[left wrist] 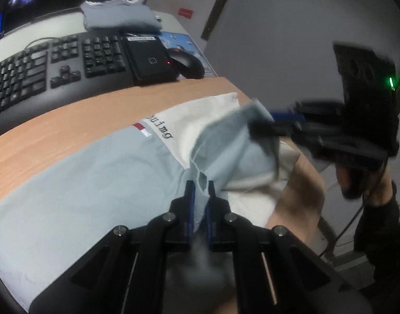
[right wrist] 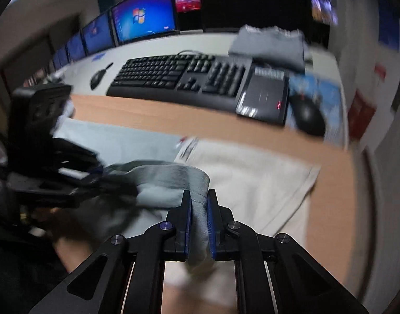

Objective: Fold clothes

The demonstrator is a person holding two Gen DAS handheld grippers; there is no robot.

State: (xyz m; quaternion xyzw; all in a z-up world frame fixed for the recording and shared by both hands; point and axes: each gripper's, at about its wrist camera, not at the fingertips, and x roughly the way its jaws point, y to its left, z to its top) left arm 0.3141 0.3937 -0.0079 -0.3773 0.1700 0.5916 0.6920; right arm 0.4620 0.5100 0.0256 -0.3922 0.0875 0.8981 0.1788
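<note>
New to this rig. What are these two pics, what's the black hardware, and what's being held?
No robot here: a person holds a two-finger tool in each hand, and each tool carries a fisheye camera looking along its fingers. One picture is from the left tool, with the right tool off to its right; the other is from the right tool, with the left tool at its left. Both are shut on the lifted edge of a light blue garment, which lies on a wooden desk over a white garment with black lettering. Behind sit a keyboard, a mouse, a folded grey cloth and monitors.
</note>
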